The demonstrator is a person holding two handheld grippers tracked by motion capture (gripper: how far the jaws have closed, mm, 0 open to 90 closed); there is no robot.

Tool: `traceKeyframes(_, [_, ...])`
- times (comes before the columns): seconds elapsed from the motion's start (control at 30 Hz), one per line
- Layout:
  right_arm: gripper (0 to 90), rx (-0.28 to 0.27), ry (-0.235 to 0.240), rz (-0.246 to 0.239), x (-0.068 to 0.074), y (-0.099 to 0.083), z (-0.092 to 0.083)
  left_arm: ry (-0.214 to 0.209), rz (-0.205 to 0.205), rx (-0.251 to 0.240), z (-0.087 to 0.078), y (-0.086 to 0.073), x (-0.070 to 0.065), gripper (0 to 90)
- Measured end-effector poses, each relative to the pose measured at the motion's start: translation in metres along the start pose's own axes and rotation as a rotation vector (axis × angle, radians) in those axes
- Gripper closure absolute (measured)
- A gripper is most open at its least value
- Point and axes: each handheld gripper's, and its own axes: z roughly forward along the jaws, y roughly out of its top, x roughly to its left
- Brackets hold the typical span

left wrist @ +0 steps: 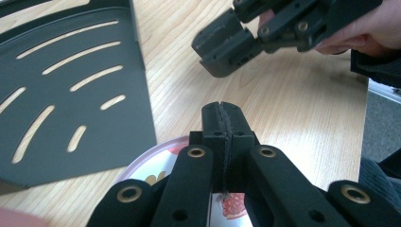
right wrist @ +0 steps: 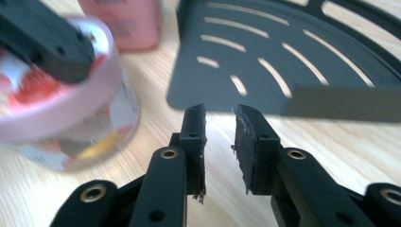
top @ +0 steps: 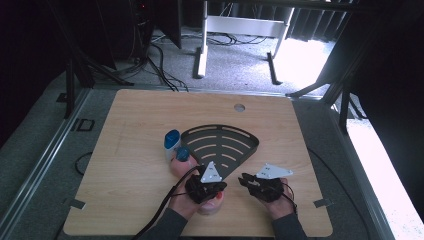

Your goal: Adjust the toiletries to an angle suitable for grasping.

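The pink-lidded tub (right wrist: pixel 61 101) with strawberry art on its label is sitting on the wooden table (top: pixel 140 125), right under the left gripper (left wrist: pixel 222 118), whose jaws are pressed together with nothing between them, just hovering over the lid. In the high view that's around 6 o'clock on the tabletop. The right gripper (right wrist: pixel 220 127) is just beside it at about 3 o'clock from the tub, jaws a little apart and empty. The black fan-shaped slotted tray (top: pixel 222 145) lies flat at roughly 12 o'clock from both grippers, very near them. A pink bottle (right wrist: pixel 125 23) stands beside the tray's corner, and a white bottle with a blue cap (top: pixel 171 142) is at the tray's 9 o'clock.
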Motion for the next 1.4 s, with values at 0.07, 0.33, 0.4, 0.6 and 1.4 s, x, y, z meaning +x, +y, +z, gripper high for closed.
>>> traceKeyframes(0.07, [70.7,0.009,-0.012,0.006,-0.002,-0.005,-0.003,-0.005,0.000,-0.003,0.003,0.002,0.000,90.0])
traceKeyframes(0.33, [65.7,-0.019,-0.056,0.054,-0.007,-0.012,-0.014,-0.026,0.013,0.001,0.014,0.012,-0.004,90.0])
traceKeyframes(0.4, [64.6,-0.027,-0.069,0.068,-0.009,-0.013,-0.016,-0.029,0.018,0.002,0.018,0.015,-0.006,90.0])
traceKeyframes(0.6, [64.1,-0.038,-0.087,0.102,-0.015,-0.019,-0.021,-0.048,0.031,0.003,0.029,0.025,-0.009,90.0])
traceKeyframes(1.4, [63.4,-0.049,-0.154,0.171,-0.030,-0.031,-0.032,-0.023,-0.006,-0.016,0.062,0.052,0.011,89.9])
